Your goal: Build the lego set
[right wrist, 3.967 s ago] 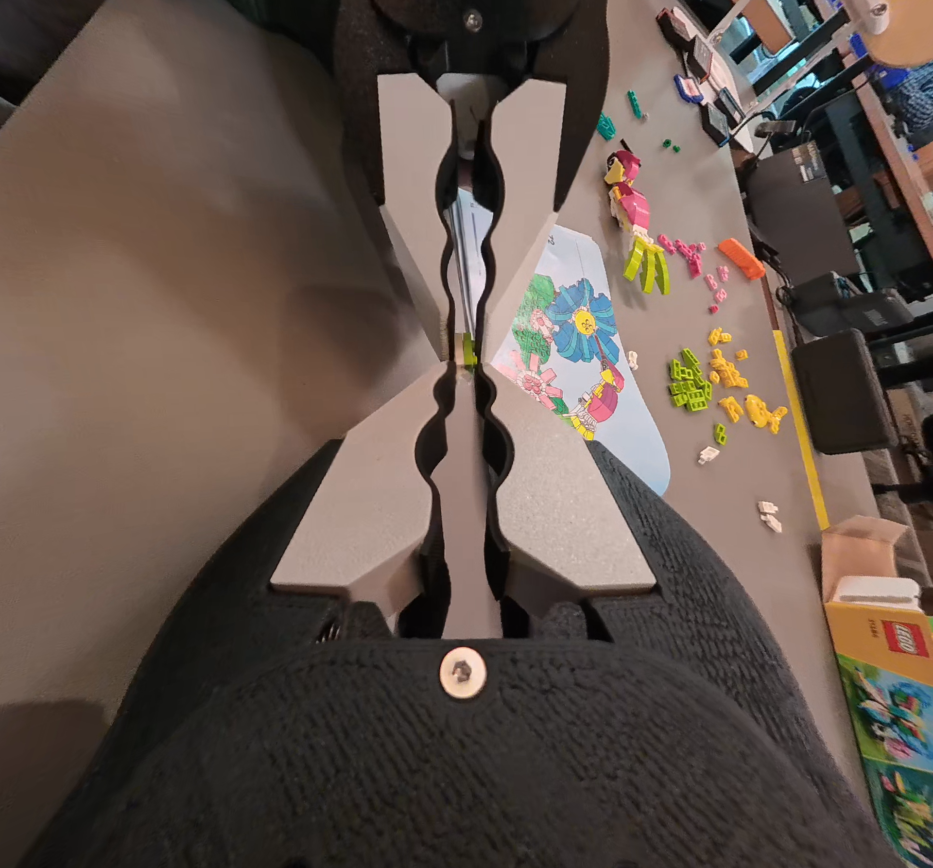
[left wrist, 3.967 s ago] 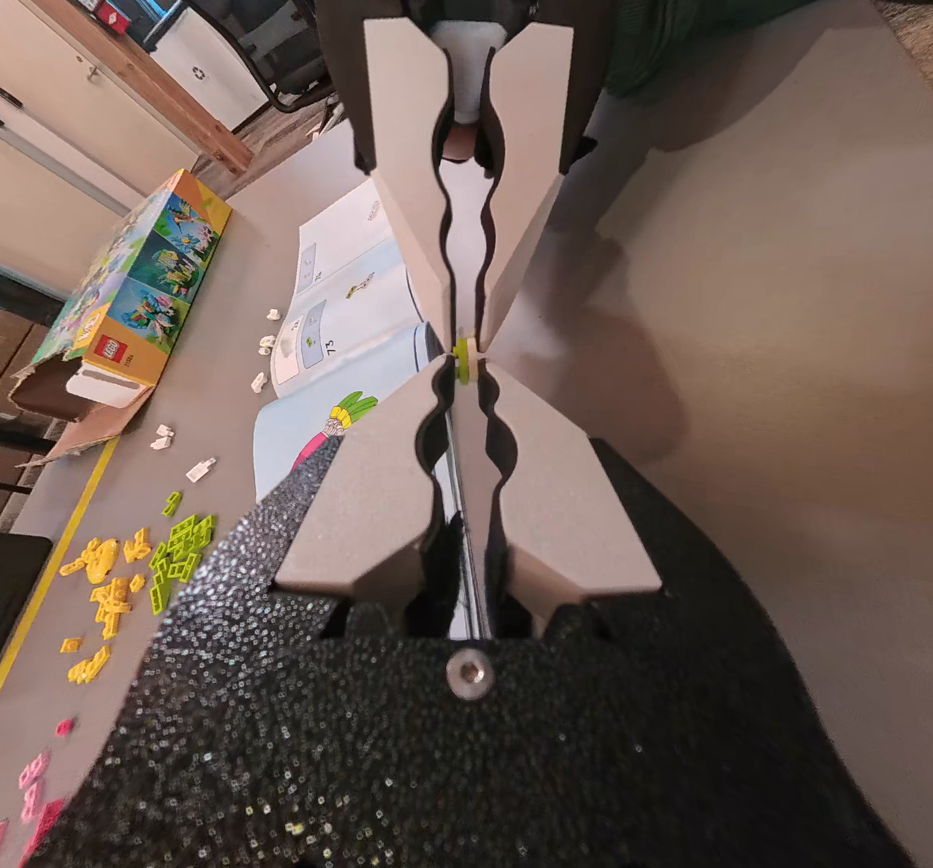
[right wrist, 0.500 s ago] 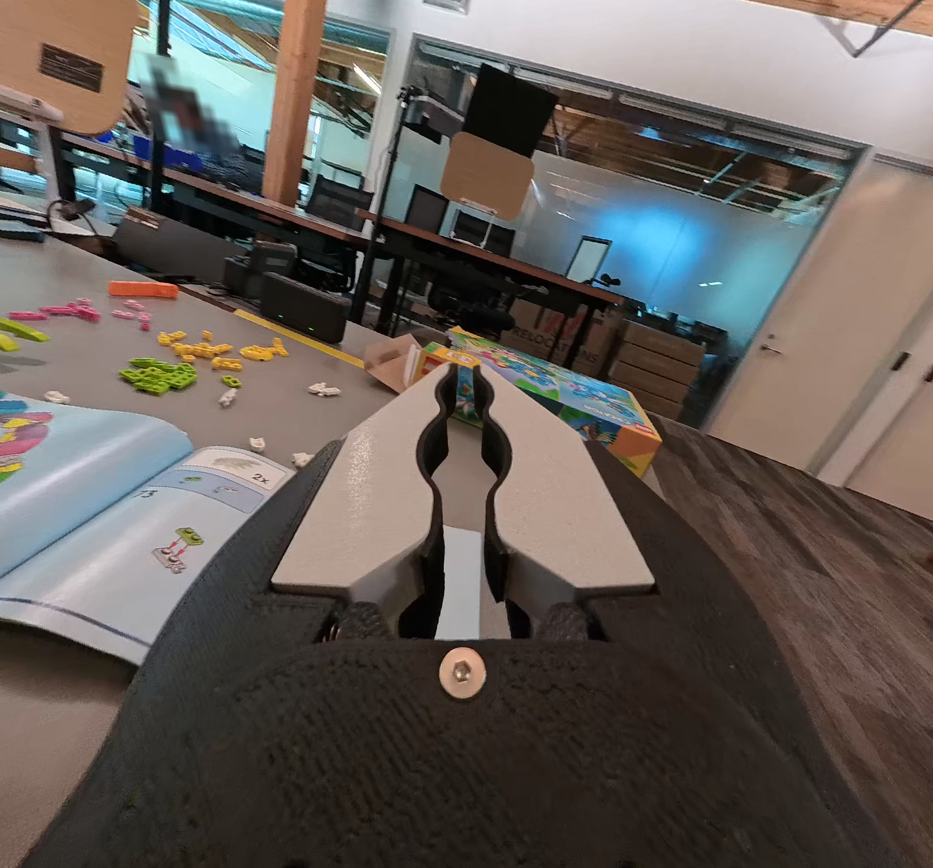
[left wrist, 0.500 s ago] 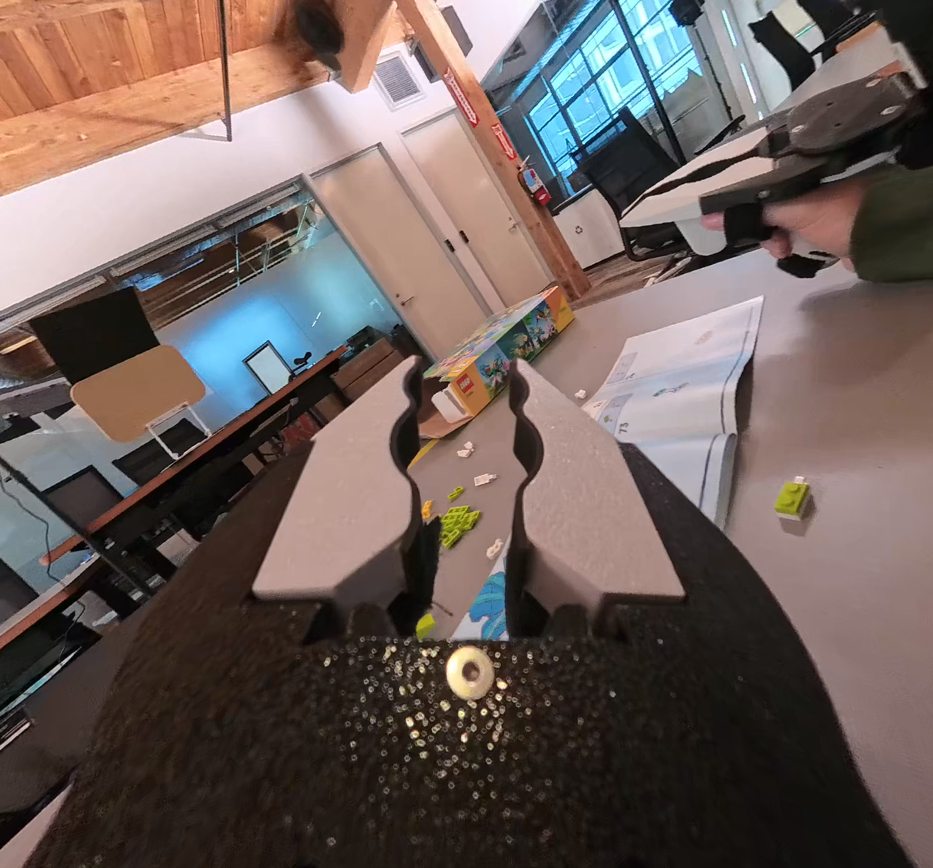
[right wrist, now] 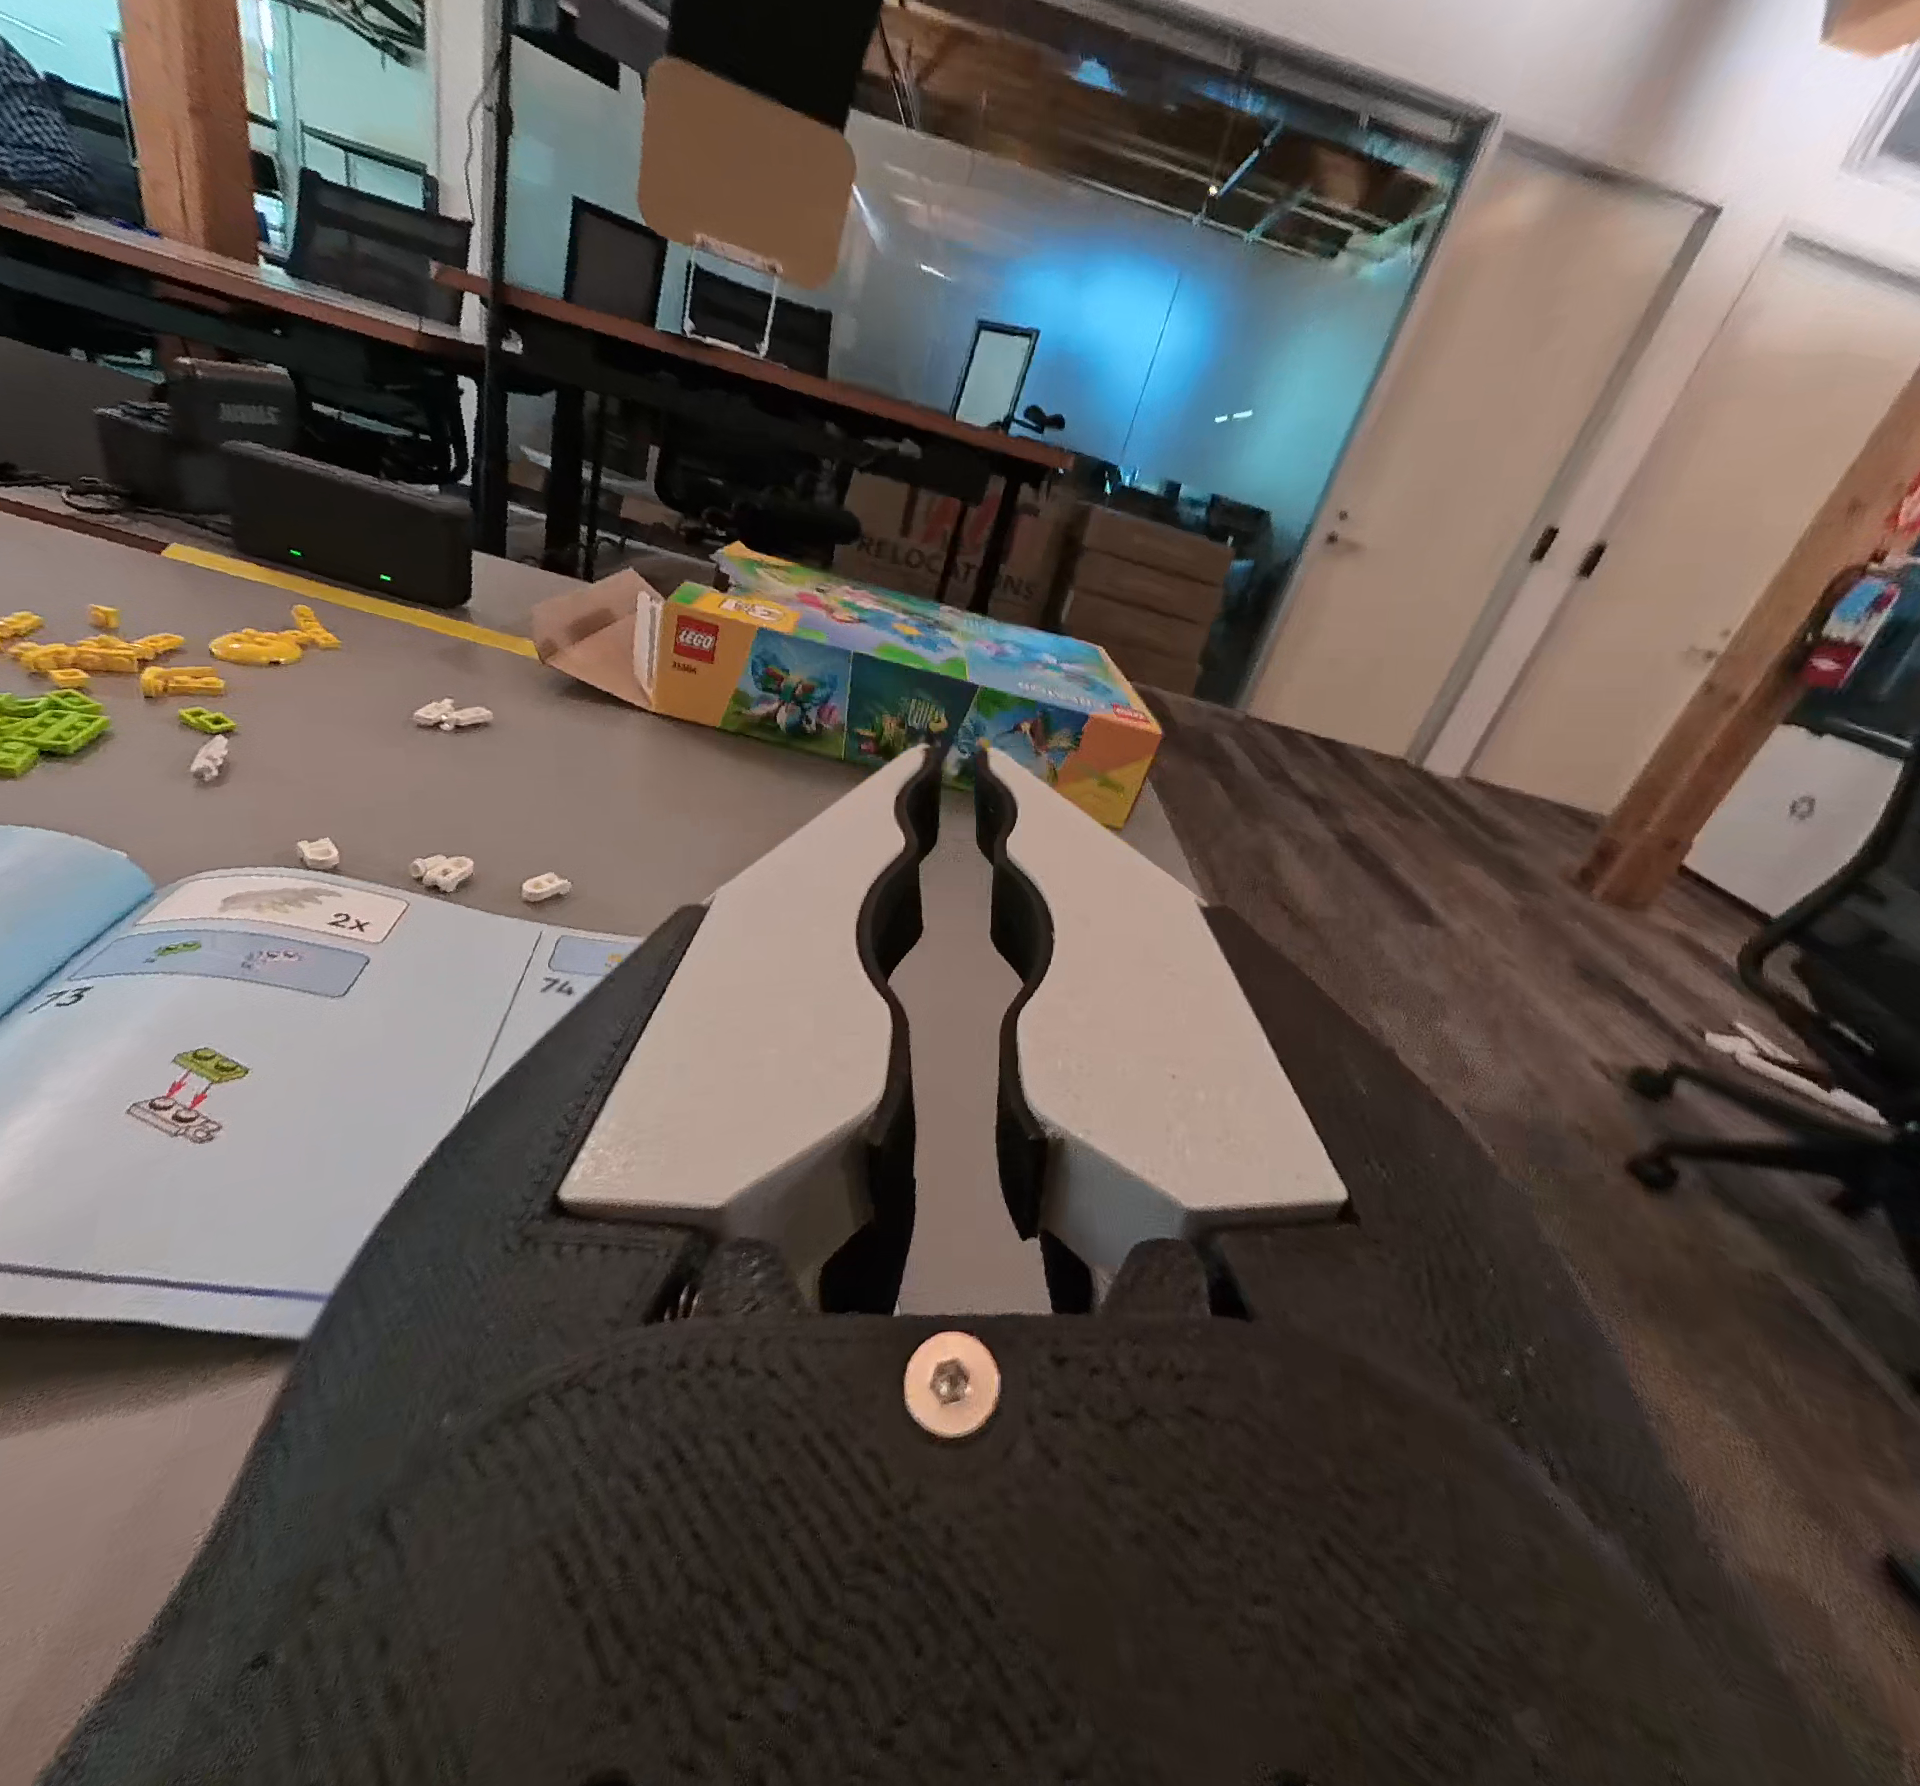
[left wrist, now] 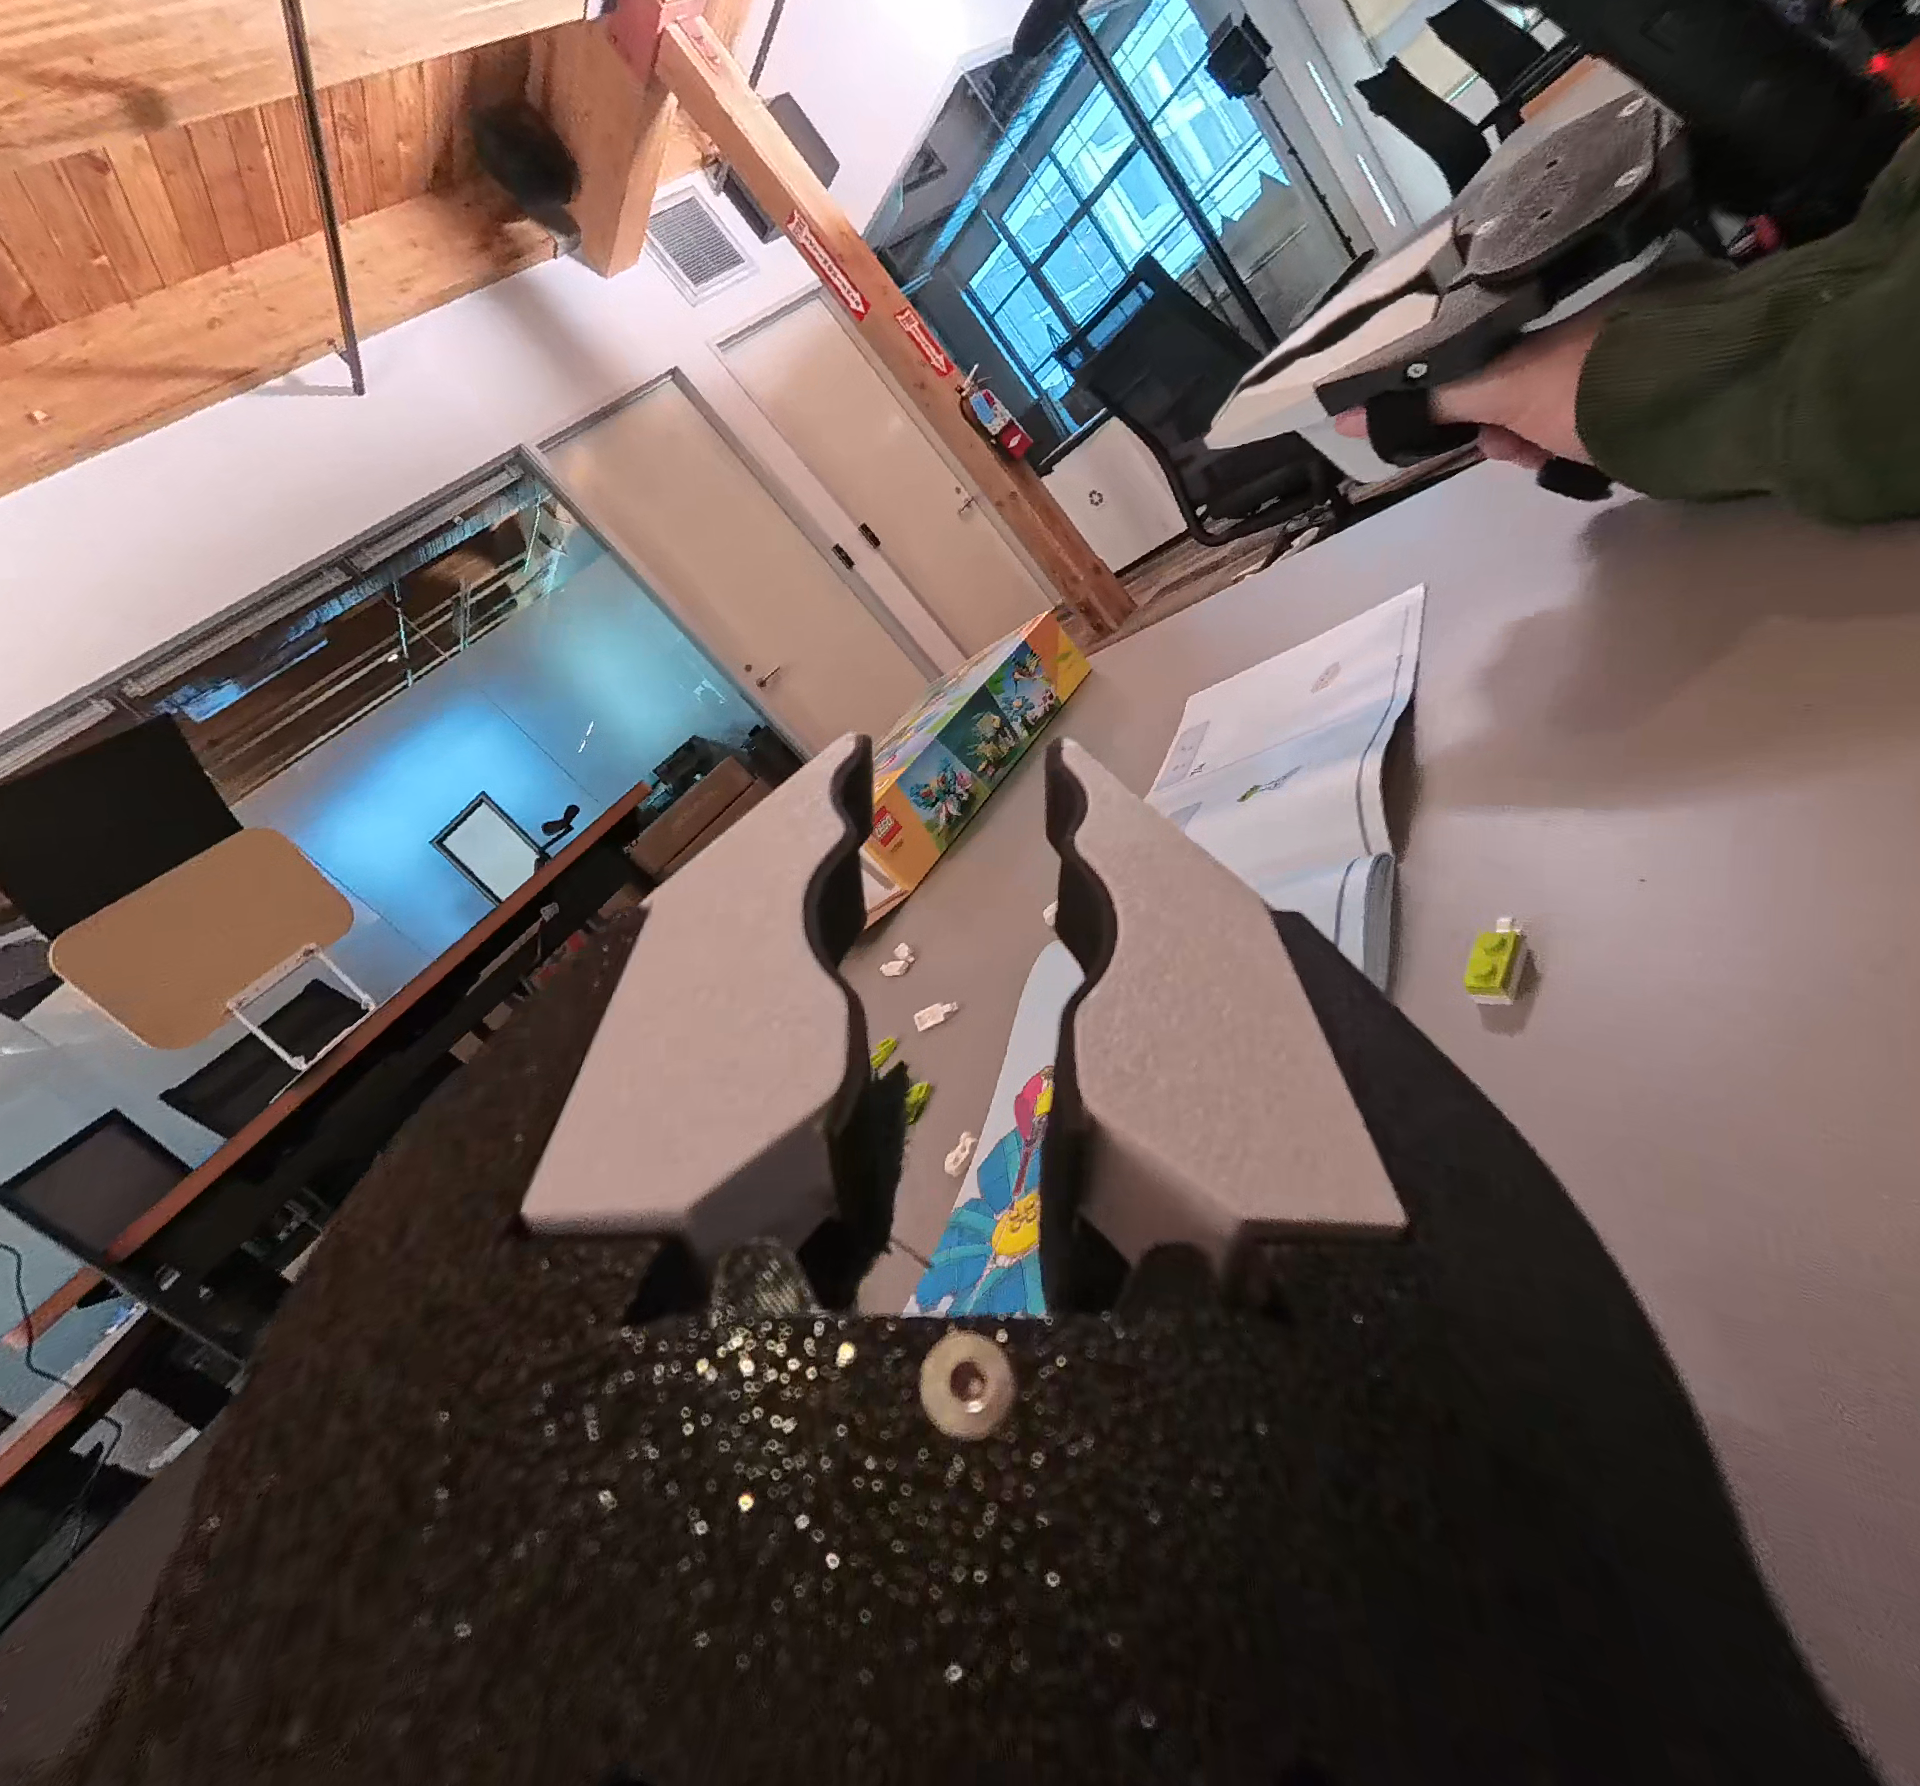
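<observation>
Where both grippers had pinched one green piece together seconds earlier, the left gripper [left wrist: 951, 780] gaped empty and the right gripper [right wrist: 958, 760] was nearly closed, empty; the joined piece [left wrist: 1494, 967] lay on the bench [left wrist: 1662, 801] beside the booklet [left wrist: 1299, 770], that step apparently finished.

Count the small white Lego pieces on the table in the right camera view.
5 white pieces: three in a row just past the booklet, two farther back near the lime pieces. The right gripper may hide others.
</observation>
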A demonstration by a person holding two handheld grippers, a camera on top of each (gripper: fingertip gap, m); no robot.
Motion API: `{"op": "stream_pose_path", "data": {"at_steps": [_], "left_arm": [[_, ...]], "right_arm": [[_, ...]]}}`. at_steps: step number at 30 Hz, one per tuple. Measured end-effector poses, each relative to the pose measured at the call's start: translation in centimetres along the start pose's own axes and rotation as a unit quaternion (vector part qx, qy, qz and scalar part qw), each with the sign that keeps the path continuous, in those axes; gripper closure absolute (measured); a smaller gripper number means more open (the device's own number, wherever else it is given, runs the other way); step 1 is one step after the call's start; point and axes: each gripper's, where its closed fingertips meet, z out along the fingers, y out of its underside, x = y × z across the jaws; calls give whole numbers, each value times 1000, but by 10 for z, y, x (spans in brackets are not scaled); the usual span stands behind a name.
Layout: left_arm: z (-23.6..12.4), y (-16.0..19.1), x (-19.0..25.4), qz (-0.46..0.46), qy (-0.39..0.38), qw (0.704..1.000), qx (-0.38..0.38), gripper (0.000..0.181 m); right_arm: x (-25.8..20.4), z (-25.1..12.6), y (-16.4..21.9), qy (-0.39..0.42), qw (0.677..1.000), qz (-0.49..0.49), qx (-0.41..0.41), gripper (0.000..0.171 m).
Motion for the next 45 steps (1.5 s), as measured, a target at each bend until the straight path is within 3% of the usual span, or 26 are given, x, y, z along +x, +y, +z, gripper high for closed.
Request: {"op": "stream_pose_path", "data": {"at_steps": [6,12,16,22,29,36,45], "left_arm": [[-1,-4,3,-56,13,998,18,151],[-8,-30,45,-52,130,985,104,154],[-10,-38,42,-134,159,969,133,154],[-7,-26,17,-221,134,959,117,154],[-14,-30,-5,-184,92,969,136,154],[-17,-9,-46,-130,26,985,112,154],[-14,-4,-41,-174,55,978,105,154]], "right_arm": [[-9,-7,-3,-20,1000,-7,5,167],[-44,-7,-7,-99,994,-47,14,166],[-57,-12,-15,-133,989,-45,36,166],[-50,-11,-11,-117,992,-41,23,165],[-36,-7,3,-64,995,-79,-20,165],[-23,-3,13,-7,990,-124,-61,165],[-11,-4,12,28,990,-122,-61,165]]}}
